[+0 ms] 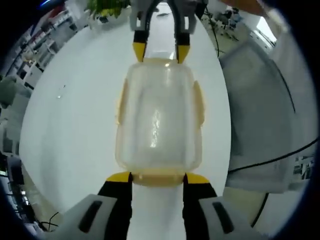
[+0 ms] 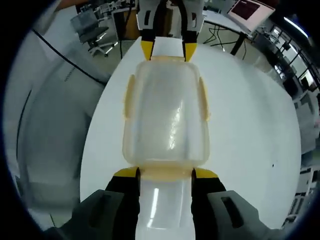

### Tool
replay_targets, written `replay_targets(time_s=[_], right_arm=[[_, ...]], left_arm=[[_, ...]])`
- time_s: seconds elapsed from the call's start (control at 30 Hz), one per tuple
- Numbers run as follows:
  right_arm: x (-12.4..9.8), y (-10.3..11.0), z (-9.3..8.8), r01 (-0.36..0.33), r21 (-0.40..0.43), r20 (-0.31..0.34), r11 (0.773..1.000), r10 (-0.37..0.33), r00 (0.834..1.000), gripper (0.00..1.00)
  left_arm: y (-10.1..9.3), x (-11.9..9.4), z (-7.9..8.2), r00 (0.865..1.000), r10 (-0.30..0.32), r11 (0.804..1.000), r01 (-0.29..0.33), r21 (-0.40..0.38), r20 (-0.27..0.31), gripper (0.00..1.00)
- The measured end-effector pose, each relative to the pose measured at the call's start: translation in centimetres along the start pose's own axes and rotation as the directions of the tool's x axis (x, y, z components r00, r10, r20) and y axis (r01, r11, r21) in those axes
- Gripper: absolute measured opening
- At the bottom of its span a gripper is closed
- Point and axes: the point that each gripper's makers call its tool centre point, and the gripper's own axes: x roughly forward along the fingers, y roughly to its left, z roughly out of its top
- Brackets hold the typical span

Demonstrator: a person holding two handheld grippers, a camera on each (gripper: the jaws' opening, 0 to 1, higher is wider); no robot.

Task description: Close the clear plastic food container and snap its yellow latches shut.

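Container (image 1: pixel 159 117): clear plastic food box, lid on, lying lengthwise on the white tabletop (image 1: pixel 75 125) between the two grippers; seen as well in the right gripper view (image 2: pixel 166 112).
Side latches: pale yellow flaps on both long sides (image 1: pixel 199 102) (image 2: pixel 129 97), lying against the walls; whether clicked home cannot be told.
End latch, left gripper view (image 1: pixel 159 177): pale yellow strip at the near end, between the left gripper's tips.
End latch, right gripper view (image 2: pixel 166 172): same kind of strip at the opposite end, between the right gripper's tips.
Left gripper (image 1: pixel 157 176): jaws spread wide, yellow tips touching or just beside the corners of the container's near end, nothing pinched; appears at the top of the right gripper view (image 2: pixel 168 50), tips at the far end.
Right gripper (image 2: pixel 166 173): jaws spread likewise, yellow tips at the corners of its own near end, nothing clamped; visible at the top of the left gripper view (image 1: pixel 161 51).
Surroundings: grey office chair (image 2: pixel 85 25) and a dark cable (image 2: pixel 65 62) off the tabletop's edge; a red monitor screen (image 2: pixel 247 9) further back.
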Motion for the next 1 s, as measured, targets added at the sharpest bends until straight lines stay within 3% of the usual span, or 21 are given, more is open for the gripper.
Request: replay_targets(time_s=[1.0], right_arm=[[-3.4,1.1,-10.1,0.013,0.058,-0.064,0.998,-0.009,0.998,0.36]], left_arm=[[-0.6,3.3,10.3,1.0,-0.017,0.999,0.017,0.036,0.016,0.34]])
